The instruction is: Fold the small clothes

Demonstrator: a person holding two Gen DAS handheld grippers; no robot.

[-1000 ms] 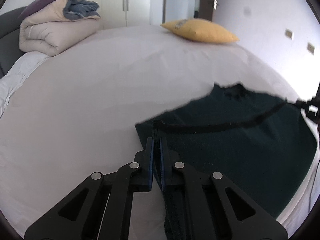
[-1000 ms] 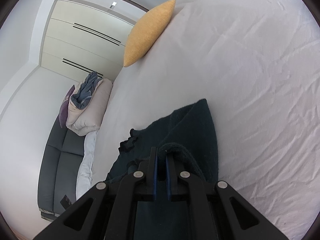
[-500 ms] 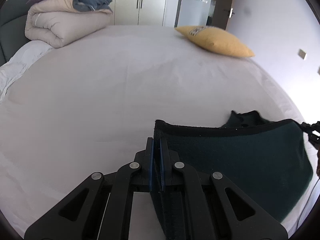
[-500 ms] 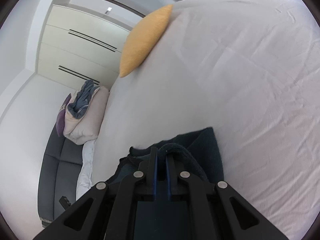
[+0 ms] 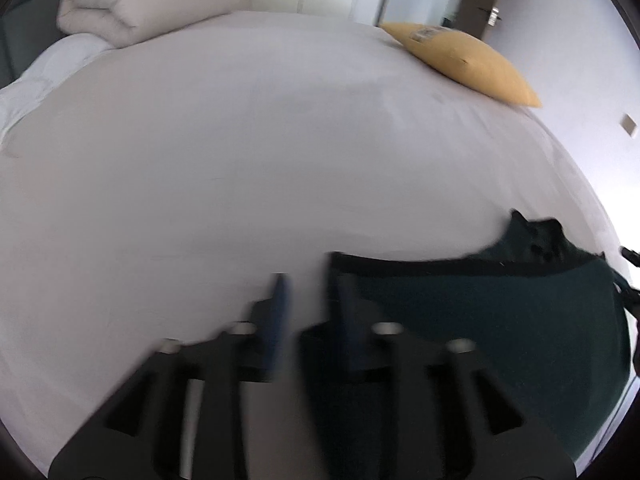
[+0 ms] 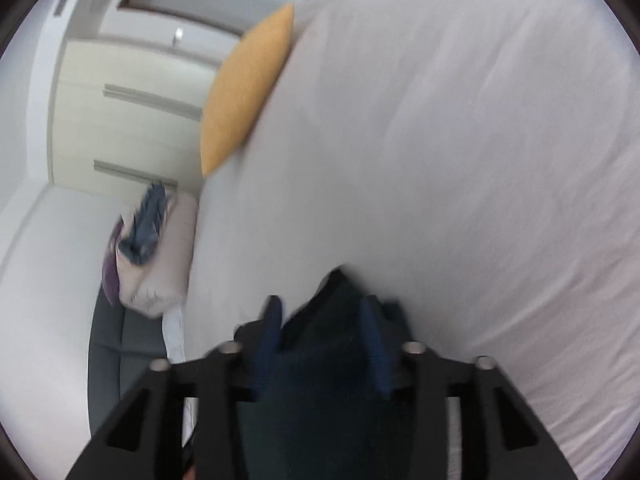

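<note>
Left wrist view: white bed sheet [image 5: 240, 160] fills most of the frame. Folded beige duvet [image 5: 132, 4] sits at the bed's far left corner; yellow pillow [image 5: 464, 60] lies at the far right edge. Dark green garment [image 5: 500, 320] lies flat on the sheet near the bed's near right edge, its dark banded edge running across the top, a rumpled part at its far right end. Left gripper [image 5: 310, 300] is blurred, jaws apart and opening; the garment's left corner lies by the right-hand finger, and no pad visibly presses on it.

Right wrist view: same sheet [image 6: 460, 160], pillow [image 6: 244, 92] and duvet [image 6: 160, 264]. Right gripper [image 6: 322, 320] has its jaws apart and opening, garment [image 6: 320, 360] bunched between the blue pads [image 6: 272, 340]; contact cannot be judged through the blur.
</note>
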